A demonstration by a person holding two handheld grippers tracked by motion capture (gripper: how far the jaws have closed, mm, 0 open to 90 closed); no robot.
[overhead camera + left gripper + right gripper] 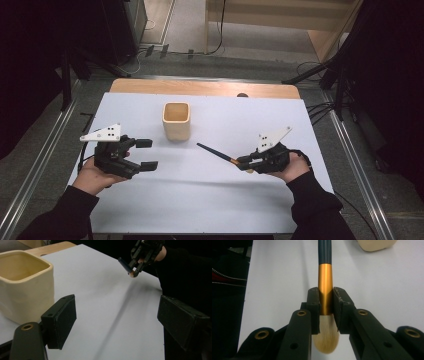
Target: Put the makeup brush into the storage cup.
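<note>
High view: brush (214, 152) handle toward cup (176, 121)

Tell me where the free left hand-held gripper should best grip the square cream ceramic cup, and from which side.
Probably best on one upright wall of the square cream ceramic cup: one jaw inside the open mouth, one outside. The left hand-held gripper would come from above, at the cup's left side. The cup stands upright, open at the top, and its walls look thin and flat. The whole body may be too wide for the jaws.
</note>
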